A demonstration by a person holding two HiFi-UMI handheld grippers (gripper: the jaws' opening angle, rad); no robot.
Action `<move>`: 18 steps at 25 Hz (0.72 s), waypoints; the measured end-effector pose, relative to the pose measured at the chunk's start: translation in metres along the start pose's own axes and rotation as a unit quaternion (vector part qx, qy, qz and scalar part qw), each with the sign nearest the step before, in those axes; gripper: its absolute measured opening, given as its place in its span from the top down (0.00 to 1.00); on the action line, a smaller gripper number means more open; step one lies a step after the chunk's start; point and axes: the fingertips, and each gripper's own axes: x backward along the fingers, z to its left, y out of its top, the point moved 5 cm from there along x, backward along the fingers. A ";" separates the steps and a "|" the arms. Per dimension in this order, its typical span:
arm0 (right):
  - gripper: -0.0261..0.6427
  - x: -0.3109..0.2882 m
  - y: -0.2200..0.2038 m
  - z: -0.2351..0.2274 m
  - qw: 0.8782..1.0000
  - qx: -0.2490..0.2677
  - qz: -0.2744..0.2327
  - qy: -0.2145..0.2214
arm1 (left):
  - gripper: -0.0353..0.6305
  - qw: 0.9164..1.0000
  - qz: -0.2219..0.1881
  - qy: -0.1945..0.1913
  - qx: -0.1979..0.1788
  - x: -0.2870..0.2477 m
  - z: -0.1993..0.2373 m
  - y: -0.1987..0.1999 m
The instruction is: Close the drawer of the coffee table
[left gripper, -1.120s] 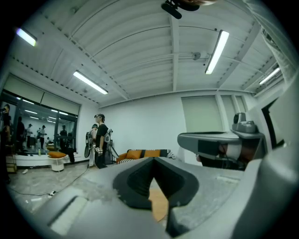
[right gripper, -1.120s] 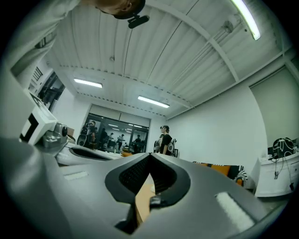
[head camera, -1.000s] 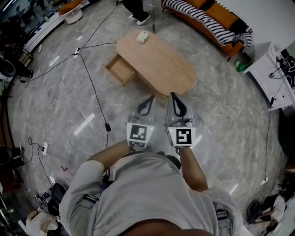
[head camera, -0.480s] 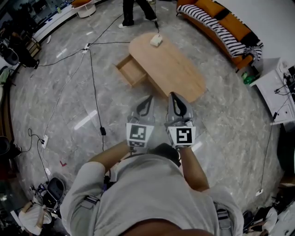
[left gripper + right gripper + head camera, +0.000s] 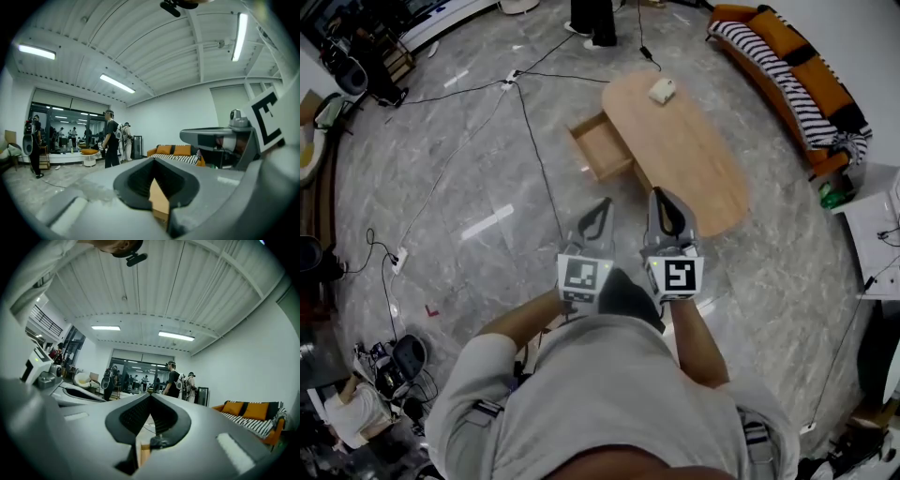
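Note:
The oval wooden coffee table (image 5: pixel 694 141) stands on the marble floor ahead of me, and its drawer (image 5: pixel 602 147) is pulled out toward the left. Both grippers are held side by side at chest height, short of the table's near end. My left gripper (image 5: pixel 604 203) is shut and empty, its tip over bare floor below the drawer. My right gripper (image 5: pixel 662 195) is shut and empty too, close to the table's near edge in the head view. A sliver of the wooden table (image 5: pixel 159 199) shows between the left gripper's jaws.
A small white object (image 5: pixel 662 90) lies on the tabletop's far end. Black cables (image 5: pixel 534 141) run over the floor left of the drawer. An orange sofa with a striped blanket (image 5: pixel 806 84) lines the right. A person (image 5: pixel 592 19) stands beyond the table. A white cabinet (image 5: pixel 881 234) is far right.
The table and drawer have slid right and further up in the head view as I moved across the floor. Both grippers stay shut and side by side.

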 end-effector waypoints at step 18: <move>0.95 -0.241 -0.050 -0.017 0.998 -0.024 0.034 0.055 | 0.92 0.995 0.066 0.071 0.005 -0.150 0.225 -0.024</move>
